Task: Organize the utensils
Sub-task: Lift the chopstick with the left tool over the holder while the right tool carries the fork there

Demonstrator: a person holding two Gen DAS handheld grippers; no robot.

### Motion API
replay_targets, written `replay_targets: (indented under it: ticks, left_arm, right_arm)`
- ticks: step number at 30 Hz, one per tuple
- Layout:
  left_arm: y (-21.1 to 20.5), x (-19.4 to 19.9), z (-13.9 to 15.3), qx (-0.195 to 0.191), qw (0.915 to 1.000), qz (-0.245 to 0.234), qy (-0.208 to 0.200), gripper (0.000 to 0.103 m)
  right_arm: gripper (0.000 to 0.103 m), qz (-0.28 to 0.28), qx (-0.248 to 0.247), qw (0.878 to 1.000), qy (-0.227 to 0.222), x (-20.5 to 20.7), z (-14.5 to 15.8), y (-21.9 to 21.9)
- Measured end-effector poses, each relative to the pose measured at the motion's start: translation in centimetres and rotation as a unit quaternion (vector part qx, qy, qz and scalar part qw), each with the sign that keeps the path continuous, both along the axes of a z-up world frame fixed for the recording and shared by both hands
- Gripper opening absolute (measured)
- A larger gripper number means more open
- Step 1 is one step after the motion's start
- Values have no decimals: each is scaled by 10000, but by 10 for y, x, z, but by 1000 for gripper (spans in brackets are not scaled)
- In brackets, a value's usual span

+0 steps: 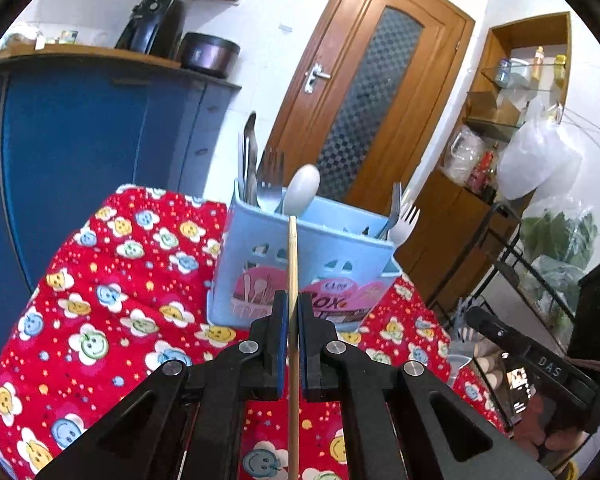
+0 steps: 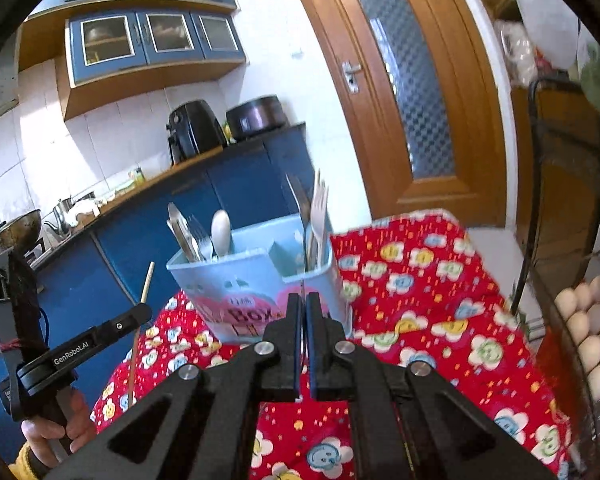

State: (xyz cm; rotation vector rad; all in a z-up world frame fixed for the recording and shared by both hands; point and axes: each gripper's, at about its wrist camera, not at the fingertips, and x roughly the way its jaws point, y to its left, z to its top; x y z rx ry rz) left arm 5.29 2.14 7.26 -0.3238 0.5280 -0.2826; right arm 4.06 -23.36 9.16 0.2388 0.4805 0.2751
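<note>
A light blue utensil caddy (image 1: 300,272) (image 2: 240,280) stands on the red flowered tablecloth (image 1: 112,280) (image 2: 420,300). It holds metal spoons and forks, a white spoon (image 1: 304,192) (image 2: 221,232) and a white plastic fork (image 1: 406,220) (image 2: 319,208). My left gripper (image 1: 293,300) (image 2: 142,312) is shut on a wooden chopstick (image 1: 293,248) (image 2: 147,280) that stands upright just in front of the caddy. My right gripper (image 2: 303,300) (image 1: 474,316) is shut, close to the caddy's near right corner. A thin dark sliver shows at its tips; I cannot tell what it is.
A black wire rack (image 1: 512,248) with eggs (image 2: 588,320) stands to the right of the table. Behind the table are blue cabinets (image 1: 80,152), an air fryer (image 2: 192,132), a dark pot (image 1: 208,54) and a wooden door (image 1: 376,80). A hand (image 2: 48,436) holds the left gripper.
</note>
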Motion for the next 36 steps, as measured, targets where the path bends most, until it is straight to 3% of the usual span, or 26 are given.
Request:
replay_targets:
  ticks: [13,26,32,36]
  left_arm:
    - [-1,17,51,123,9965,83,-821,4]
    - [4,69,96,5,9884,310,-1486,4]
    - [-5,92,105,171,9797,587,-1908,4]
    - [-6,110,100,166,9771,756,-1980,4]
  right_arm:
    - [4,-327,-656,9943,-770,10,56,8]
    - [4,-632,-1043,9858,-1151,52,95,8]
    - [4,-825,-1280,9809,-1208,74,101,12]
    - [4,-932,-1369,9787,-1215,89,101,11]
